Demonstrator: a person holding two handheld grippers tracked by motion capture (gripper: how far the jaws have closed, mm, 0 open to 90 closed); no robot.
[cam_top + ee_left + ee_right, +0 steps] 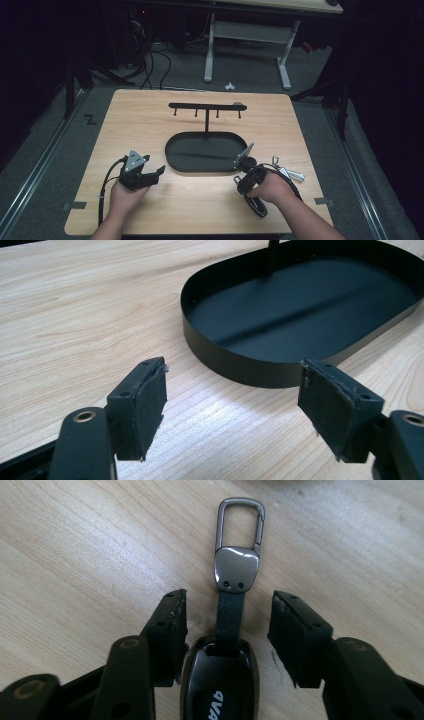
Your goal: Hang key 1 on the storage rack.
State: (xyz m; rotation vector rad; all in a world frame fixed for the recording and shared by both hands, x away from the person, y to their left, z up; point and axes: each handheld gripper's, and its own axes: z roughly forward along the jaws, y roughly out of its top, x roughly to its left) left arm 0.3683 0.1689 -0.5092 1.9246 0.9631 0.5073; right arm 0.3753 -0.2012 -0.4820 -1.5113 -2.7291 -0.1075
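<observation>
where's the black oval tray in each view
high view: black oval metal tray at the table's centre, under the hook stand.
left gripper view: upper right, beyond the open jaws.
right gripper view: not in it.
shared landmark: the light wooden tabletop.

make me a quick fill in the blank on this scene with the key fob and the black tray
1. The key fob lies flat on the ____ table.
2. It lies between the jaws of the ____ hand-held gripper.
3. A black strap joins the fob to a metal ____.
4. The oval tray has ____ lying in it.

Missing words: wooden; right; clip; nothing
</observation>
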